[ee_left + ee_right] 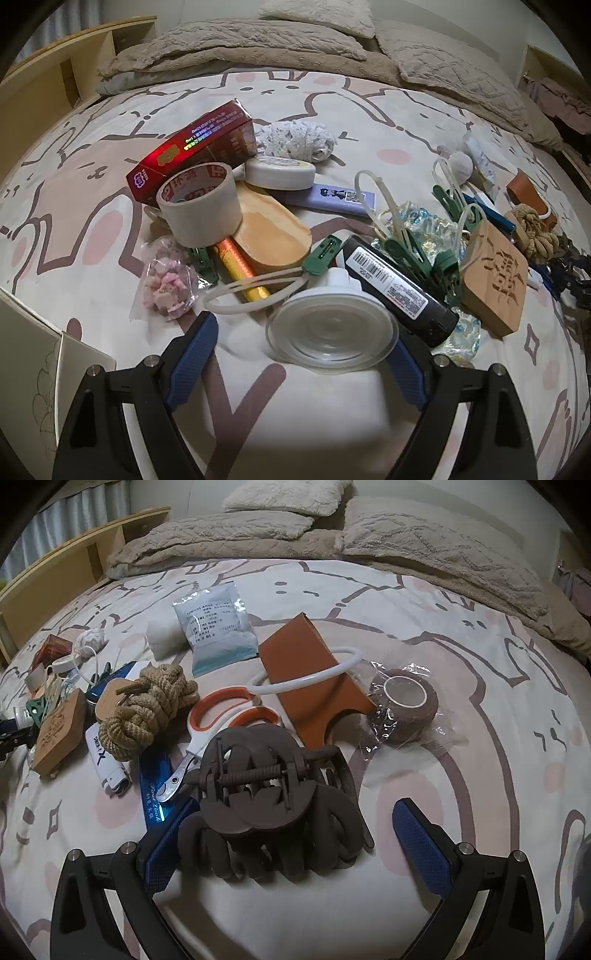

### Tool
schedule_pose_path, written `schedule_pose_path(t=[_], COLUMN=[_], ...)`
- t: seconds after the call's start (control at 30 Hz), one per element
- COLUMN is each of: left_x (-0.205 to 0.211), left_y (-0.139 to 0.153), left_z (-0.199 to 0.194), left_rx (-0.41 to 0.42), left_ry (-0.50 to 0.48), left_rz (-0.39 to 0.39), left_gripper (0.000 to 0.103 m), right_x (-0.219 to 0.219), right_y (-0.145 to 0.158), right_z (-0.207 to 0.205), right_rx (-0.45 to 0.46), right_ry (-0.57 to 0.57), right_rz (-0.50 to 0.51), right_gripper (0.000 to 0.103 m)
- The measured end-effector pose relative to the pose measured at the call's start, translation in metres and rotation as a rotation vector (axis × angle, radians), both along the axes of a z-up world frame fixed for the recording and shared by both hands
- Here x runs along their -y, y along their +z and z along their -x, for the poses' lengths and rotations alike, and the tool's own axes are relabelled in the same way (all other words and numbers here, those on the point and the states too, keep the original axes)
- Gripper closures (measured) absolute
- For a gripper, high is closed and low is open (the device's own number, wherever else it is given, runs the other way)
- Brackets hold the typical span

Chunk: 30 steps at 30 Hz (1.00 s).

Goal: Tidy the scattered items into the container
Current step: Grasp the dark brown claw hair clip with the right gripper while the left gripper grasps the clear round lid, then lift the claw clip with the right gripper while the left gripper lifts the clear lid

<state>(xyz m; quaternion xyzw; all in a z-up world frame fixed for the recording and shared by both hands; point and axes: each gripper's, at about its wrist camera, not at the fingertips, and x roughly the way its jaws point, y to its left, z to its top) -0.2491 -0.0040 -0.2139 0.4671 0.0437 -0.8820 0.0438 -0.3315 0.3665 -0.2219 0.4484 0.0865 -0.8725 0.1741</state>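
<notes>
**A:** What do your grippers have?

**B:** Your left gripper [301, 354] is spread wide over the patterned bedsheet [424, 122]. A clear round plastic lid with a white spout [332, 332] lies between its blue pads, gripped by neither.

**A:** And the right?

**B:** Your right gripper [295, 843] is spread too. A large dark brown hair claw clip [273, 801] lies between its fingers, against the left pad.

**A:** The container?

**B:** I cannot tell where it is. Orange-handled scissors [218, 723] and a knotted tan rope [147, 709] lie just beyond the clip.
</notes>
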Motion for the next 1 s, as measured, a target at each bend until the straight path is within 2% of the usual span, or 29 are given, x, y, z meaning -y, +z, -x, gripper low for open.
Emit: schedule_pose_path(t=[0.13, 0.23, 0.27, 0.37, 0.47, 0.53, 0.57, 0.73, 1.0], left_x=[0.000, -0.003, -0.005, -0.009, -0.007, -0.006, -0.005, -0.001, -0.004], left_y=[0.000, 0.002, 0.003, 0.004, 0.005, 0.006, 0.006, 0.008, 0.017], left_z=[0.001, 0.000, 0.000, -0.002, -0.004, -0.006, -0.007, -0.017, -0.039], left_rx=[0.003, -0.004, -0.005, -0.006, -0.006, -0.004, -0.003, 0.007, 0.018], left_ry=[-0.008, -0.039, -0.053, -0.069, -0.073, -0.076, -0.076, -0.079, -0.111], left_rz=[-0.015, -0.021, -0.023, -0.020, -0.028, -0.036, -0.041, -0.073, -0.125], left_gripper=[0.020, 0.033, 0.041, 0.047, 0.049, 0.050, 0.050, 0.051, 0.051], right_x=[0.001, 0.001, 0.001, 0.003, 0.005, 0.008, 0.011, 0.027, 0.020], right_y=[-0.002, -0.003, -0.003, -0.004, -0.003, -0.001, 0.000, 0.004, 0.006], right_z=[0.000, -0.002, -0.002, -0.004, -0.008, -0.013, -0.017, -0.032, -0.039], right_rx=[-0.001, -0.016, -0.021, -0.034, -0.063, -0.092, -0.108, -0.206, -0.175], right_ry=[-0.005, -0.007, -0.008, -0.012, -0.017, -0.005, 0.007, 0.019, -0.003], right_rz=[0.003, -0.001, -0.004, -0.013, -0.027, -0.037, -0.043, -0.148, -0.093], right_gripper=[0.000, 0.000, 0.000, 0.000, 0.000, 0.007, 0.015, 0.018, 0.018])
